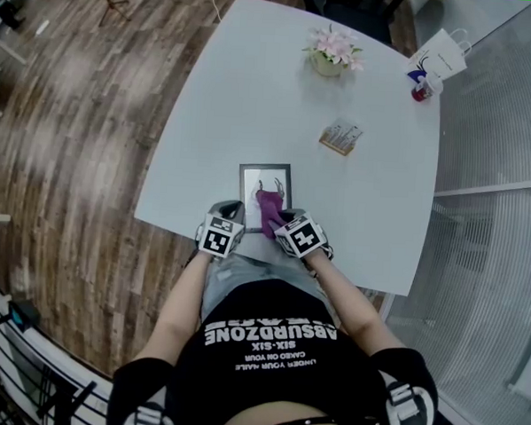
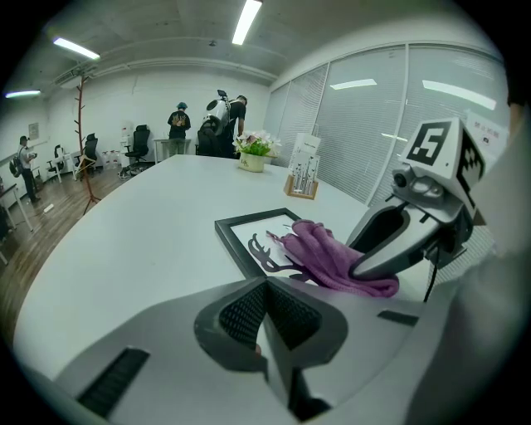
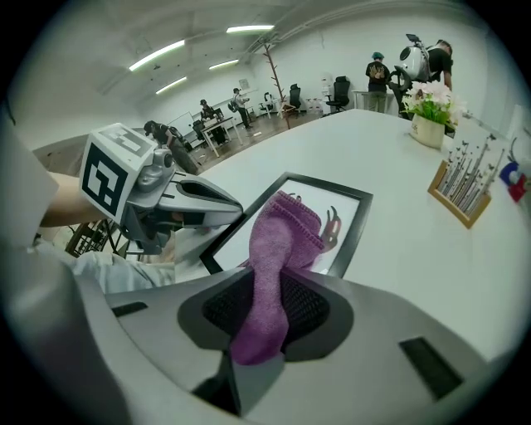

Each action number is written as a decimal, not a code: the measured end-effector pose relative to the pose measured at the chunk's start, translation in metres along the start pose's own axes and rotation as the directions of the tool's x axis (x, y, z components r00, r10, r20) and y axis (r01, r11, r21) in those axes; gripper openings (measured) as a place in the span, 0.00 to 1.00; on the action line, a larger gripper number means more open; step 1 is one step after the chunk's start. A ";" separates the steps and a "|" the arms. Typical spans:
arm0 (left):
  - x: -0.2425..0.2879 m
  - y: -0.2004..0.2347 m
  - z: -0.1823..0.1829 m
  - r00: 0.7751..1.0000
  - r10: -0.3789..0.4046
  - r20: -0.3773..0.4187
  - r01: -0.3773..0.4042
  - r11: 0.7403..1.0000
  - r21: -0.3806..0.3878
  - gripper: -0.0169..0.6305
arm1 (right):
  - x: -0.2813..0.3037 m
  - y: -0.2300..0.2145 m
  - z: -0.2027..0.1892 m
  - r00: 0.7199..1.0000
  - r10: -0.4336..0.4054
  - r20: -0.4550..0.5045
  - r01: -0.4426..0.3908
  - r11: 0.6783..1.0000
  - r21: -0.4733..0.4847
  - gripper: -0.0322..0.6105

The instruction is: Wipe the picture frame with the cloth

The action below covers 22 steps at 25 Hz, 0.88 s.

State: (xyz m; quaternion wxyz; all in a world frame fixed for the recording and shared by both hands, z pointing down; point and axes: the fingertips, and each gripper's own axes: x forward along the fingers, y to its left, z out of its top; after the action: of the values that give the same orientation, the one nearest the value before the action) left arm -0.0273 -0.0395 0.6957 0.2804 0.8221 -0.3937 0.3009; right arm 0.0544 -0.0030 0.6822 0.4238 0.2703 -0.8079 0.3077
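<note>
A dark picture frame [image 1: 260, 170] [image 2: 235, 236] [image 3: 358, 217] lies flat near the front edge of the white table [image 1: 254, 91]. A purple cloth [image 1: 268, 207] [image 2: 319, 257] [image 3: 278, 249] rests on its glass. My right gripper [image 1: 283, 224] [image 3: 259, 332] is shut on the cloth at the frame's near right corner. My left gripper [image 1: 226, 212] [image 2: 270, 319] is shut with nothing in it, just left of the frame's near edge. The right gripper's body [image 2: 415, 224] shows in the left gripper view, and the left gripper's body [image 3: 158, 195] in the right gripper view.
A pot of pink flowers [image 1: 331, 52] [image 2: 254, 153] [image 3: 431, 112] stands at the far side. A small wooden stand [image 1: 340, 137] [image 2: 303, 178] [image 3: 463, 192] sits mid-table. A white bag [image 1: 441, 55] and a red object [image 1: 420, 91] are at the far right corner. People stand far behind.
</note>
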 end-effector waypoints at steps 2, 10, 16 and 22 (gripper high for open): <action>0.000 0.000 0.000 1.000 -0.001 0.002 0.001 1.000 -0.002 0.05 | -0.007 -0.009 -0.004 1.000 -0.011 0.014 0.011 1.000 -0.002 0.22; -0.002 -0.001 0.000 1.000 -0.007 0.003 0.007 1.000 -0.005 0.05 | -0.028 -0.022 -0.013 0.995 -0.063 0.072 0.064 0.998 -0.018 0.22; -0.001 0.000 0.000 1.000 -0.009 0.002 0.009 1.000 -0.005 0.05 | -0.034 -0.035 -0.023 0.990 -0.107 0.086 0.105 0.994 0.037 0.22; -0.002 0.001 -0.001 1.000 -0.007 0.002 0.007 1.000 -0.003 0.05 | -0.029 -0.038 -0.027 0.976 -0.123 0.182 0.099 0.986 0.134 0.22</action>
State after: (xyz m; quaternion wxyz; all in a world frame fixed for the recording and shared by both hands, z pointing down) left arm -0.0293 -0.0387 0.6955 0.2823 0.8233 -0.3917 0.2984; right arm 0.1089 -0.0038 0.6800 0.3440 0.3690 -0.8074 0.3060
